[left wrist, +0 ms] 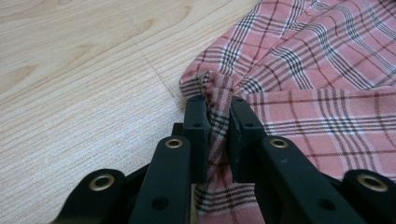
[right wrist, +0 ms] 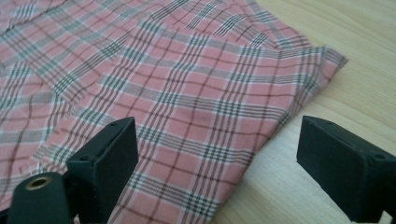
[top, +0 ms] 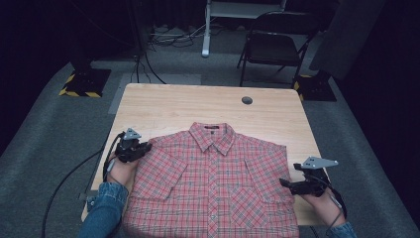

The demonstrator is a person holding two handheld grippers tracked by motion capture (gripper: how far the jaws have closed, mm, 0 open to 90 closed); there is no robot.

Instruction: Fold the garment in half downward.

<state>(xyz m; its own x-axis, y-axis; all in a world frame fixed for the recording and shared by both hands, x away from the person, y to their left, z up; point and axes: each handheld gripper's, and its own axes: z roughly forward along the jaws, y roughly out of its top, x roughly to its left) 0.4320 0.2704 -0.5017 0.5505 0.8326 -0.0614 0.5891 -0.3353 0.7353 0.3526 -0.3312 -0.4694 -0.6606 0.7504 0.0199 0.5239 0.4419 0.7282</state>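
A red plaid short-sleeved shirt [top: 213, 183] lies face up and buttoned on the wooden table [top: 198, 101], collar toward the far side. My left gripper [top: 143, 148] is at the shirt's left sleeve and is shut on a pinched fold of the sleeve's edge [left wrist: 217, 122]. My right gripper [top: 285, 183] sits at the shirt's right side, level with the table. Its jaws stand wide apart over the right sleeve's edge [right wrist: 261, 135], one over the cloth and one over bare wood, with nothing gripped.
A round grommet hole [top: 246, 100] sits near the table's far edge. Beyond the table stand a black folding chair [top: 275, 39] and a white stand leg [top: 206, 29] on grey carpet, with cables and striped floor bases at both sides.
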